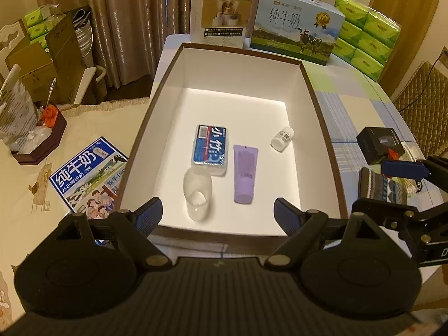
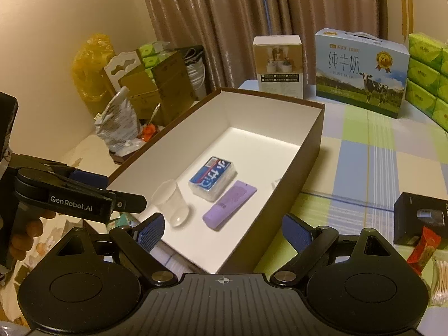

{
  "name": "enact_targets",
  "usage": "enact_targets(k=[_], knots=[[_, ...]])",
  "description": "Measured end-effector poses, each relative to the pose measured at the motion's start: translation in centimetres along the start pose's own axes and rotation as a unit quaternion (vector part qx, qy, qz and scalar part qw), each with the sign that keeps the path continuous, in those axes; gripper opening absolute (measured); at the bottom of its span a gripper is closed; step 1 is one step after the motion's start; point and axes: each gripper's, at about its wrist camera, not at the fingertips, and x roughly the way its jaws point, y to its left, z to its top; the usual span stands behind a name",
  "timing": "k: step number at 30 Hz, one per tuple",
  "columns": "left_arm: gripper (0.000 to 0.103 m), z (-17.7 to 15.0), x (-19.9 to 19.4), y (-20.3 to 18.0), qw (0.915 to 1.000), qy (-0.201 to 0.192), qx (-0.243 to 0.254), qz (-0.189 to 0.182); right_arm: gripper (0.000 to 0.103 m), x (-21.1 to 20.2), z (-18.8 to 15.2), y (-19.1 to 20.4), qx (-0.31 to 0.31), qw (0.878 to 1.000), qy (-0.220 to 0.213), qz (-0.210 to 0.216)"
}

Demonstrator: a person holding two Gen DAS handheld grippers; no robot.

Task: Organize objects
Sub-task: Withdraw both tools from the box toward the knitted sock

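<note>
Both claws hang wide open and empty over the near end of the large brown cardboard box with a white inside (image 1: 322, 112): the left claw (image 1: 218, 212) above its near rim, the right claw (image 2: 221, 231) just off its near right corner. Four things already lie inside: a clear plastic cup (image 1: 197, 193) on its side, a blue-and-white tissue packet (image 1: 210, 149), a lilac squeeze tube (image 1: 245, 173) and a small white bottle (image 1: 282, 137).

Loose items wait on the checked desk (image 2: 364, 162) to the right: a black box (image 2: 420, 217), an orange-red packet (image 2: 424, 249) and a clear tub of cotton swabs (image 2: 441, 280).

The right claw looks best placed for these. I would square its fingers across the black box's narrow sides, close firmly, lift well clear of the rim, and set it down in the bare far half so nothing lands on the cup.
</note>
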Motion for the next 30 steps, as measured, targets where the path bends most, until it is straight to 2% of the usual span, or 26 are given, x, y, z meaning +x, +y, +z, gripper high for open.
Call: enact_targets(k=[15, 30], knots=[[0.084, -3.3, -2.0, -5.5, 1.0000, 0.007, -0.006, -0.001, 0.089, -4.4, -2.7, -3.8, 0.009, 1.000, 0.004, 0.008], [0.084, -2.7, -0.7, -15.9, 0.9976, 0.011, 0.042, -0.054, 0.089, -10.5, -6.1, -12.4, 0.079, 0.996, 0.009, -0.050]])
